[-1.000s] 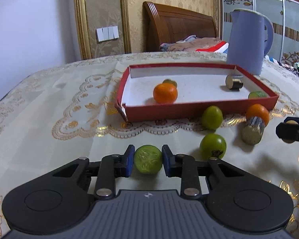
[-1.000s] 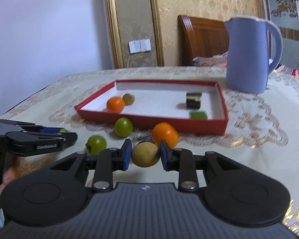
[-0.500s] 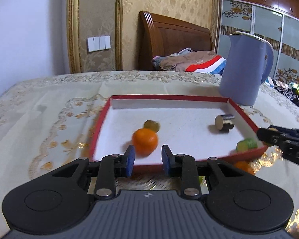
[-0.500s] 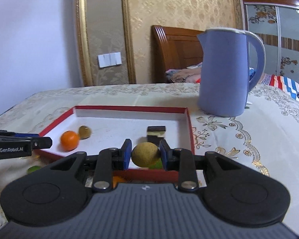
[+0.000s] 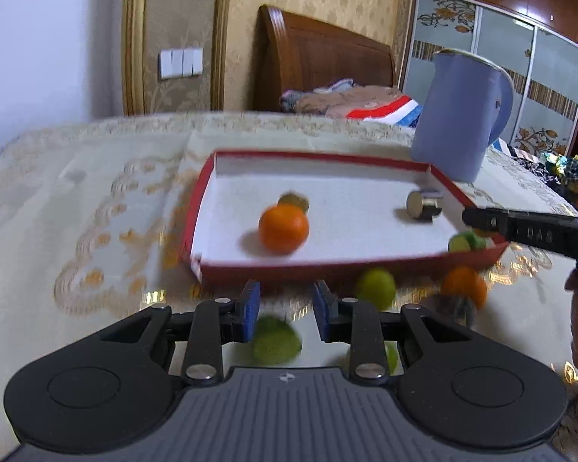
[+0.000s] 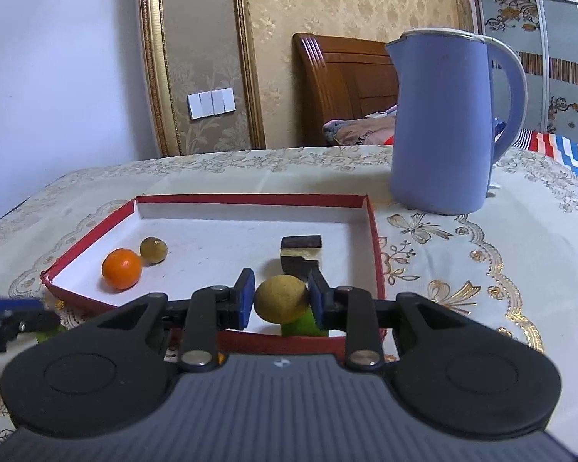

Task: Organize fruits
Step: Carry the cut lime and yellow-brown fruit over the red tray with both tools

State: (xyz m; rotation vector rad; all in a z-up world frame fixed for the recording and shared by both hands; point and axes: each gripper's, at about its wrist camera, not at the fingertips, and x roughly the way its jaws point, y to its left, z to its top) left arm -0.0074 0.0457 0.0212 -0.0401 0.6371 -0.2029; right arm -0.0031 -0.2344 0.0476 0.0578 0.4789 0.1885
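The right hand-held gripper (image 6: 281,298) pinches a tan fruit (image 6: 280,299) above the red tray's (image 6: 375,238) near edge, hiding most of a green piece (image 6: 302,325), while the left hand-held gripper (image 5: 285,310), pressed together, holds nothing over a blurry green fruit (image 5: 276,340) on the surface (image 5: 77,223).

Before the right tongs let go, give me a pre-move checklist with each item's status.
1. Tan fruit clamped in right tongs: ok.
2. Right tongs over red tray: ok.
3. Drop spot free: cannot tell; green piece and dark block sit close.
4. Left tongs loaded: not ok; green fruit shows blurred below the pads, not between.
5. All fruit in tray: not ok; lime-green fruit and orange fruit lie outside the near wall.
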